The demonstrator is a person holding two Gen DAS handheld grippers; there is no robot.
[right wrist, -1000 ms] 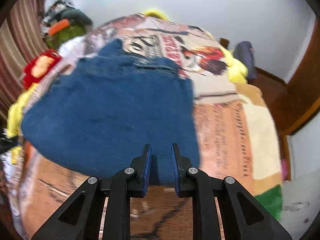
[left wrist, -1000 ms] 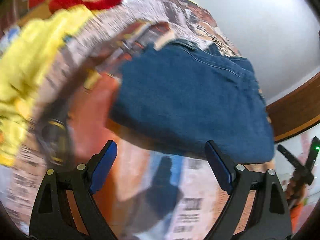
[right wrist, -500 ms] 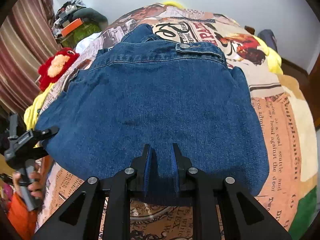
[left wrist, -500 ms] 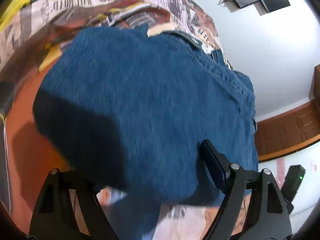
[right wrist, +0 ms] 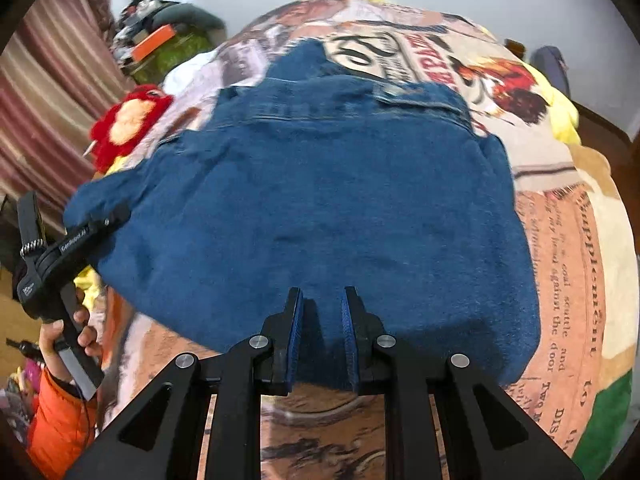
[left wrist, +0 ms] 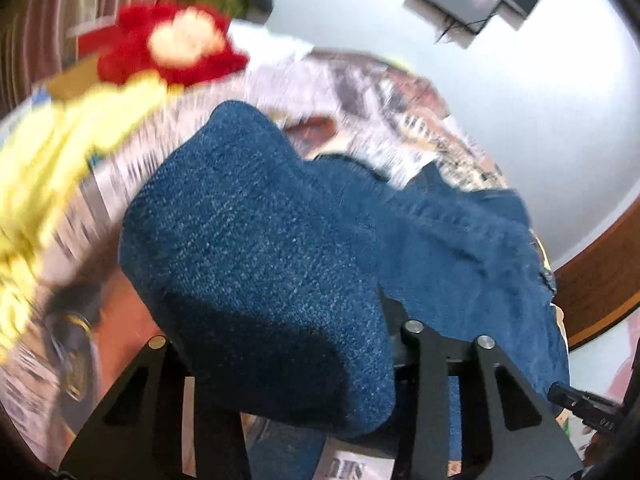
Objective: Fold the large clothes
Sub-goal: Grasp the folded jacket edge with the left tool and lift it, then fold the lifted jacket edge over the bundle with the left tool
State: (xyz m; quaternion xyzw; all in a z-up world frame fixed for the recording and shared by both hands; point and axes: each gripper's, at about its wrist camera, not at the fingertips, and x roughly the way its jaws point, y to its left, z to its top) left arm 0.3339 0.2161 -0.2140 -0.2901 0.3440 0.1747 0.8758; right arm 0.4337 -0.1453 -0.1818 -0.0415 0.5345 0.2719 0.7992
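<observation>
The blue denim garment point(right wrist: 320, 208) lies on the bed point(right wrist: 568, 264), which has a blanket printed like old newspaper. The right hand-held gripper point(right wrist: 320, 340) sits at the near edge of the cloth, so the garment stretches away from it toward the far side. Its two blue pads are a little apart, with the denim edge between them; I cannot tell if they pinch it. The left hand-held gripper point(right wrist: 72, 236) is at the near left corner of the cloth. In its own view a thick bunch of denim point(left wrist: 256, 280) hangs over its fingers and hides the tips, so I cannot tell if they are together. Both grippers are on the near edge, so the fold would likely go from near to far. On the blanket I can read "coal scuttle", "the door" and "Supplement". The left gripper has a small white label, too small to read
</observation>
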